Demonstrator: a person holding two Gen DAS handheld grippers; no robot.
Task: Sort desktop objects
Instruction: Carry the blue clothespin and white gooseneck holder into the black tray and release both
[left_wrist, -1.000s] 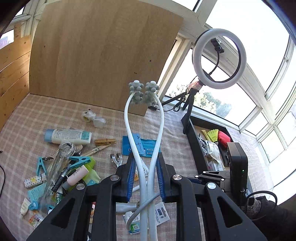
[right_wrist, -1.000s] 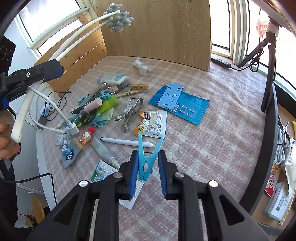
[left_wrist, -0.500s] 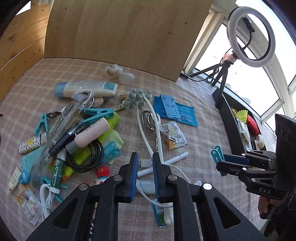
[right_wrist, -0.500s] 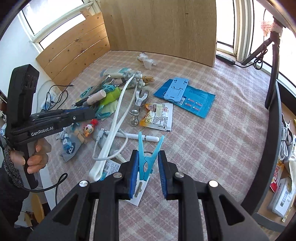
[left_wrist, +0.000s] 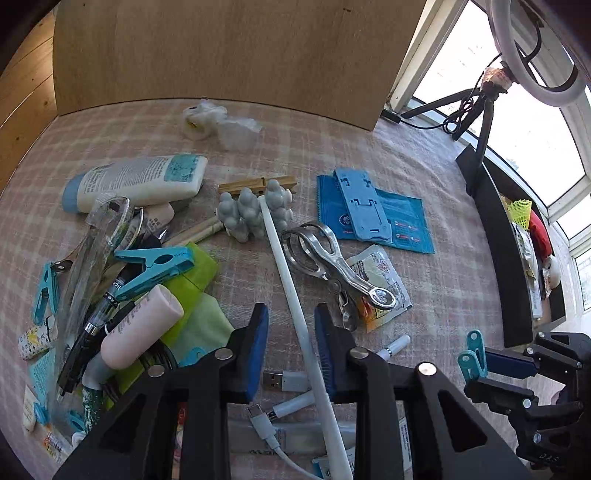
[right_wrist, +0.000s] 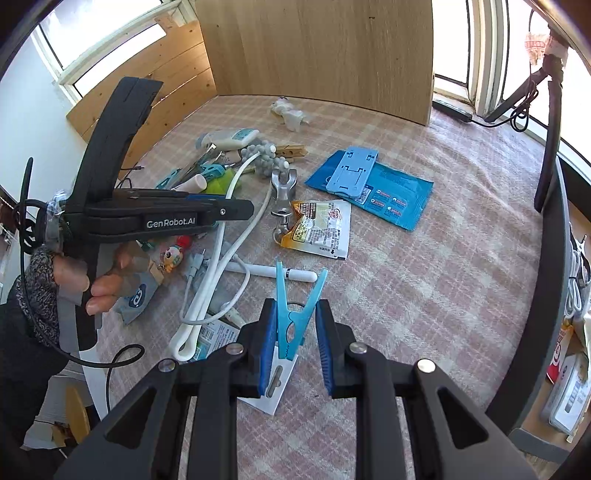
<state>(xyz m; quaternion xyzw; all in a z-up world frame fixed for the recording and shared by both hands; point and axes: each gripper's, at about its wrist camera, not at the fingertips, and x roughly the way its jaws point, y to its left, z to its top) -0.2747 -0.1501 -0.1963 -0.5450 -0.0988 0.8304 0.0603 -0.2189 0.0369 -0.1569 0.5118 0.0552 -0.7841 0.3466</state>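
Right wrist: one blue clothespin (right_wrist: 291, 314) pinched; one phone stand (right_wrist: 352, 171).

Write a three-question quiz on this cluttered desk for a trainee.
1. True or false: the right gripper holds a blue clothespin.
2. What lies on top of the blue packet? A) a light-blue phone stand B) a pair of scissors C) a USB cable
3. Fill the gap: the metal tongs lie partly across an orange-and-white ____.

Key: 1 true; 2 A; 3 sachet.
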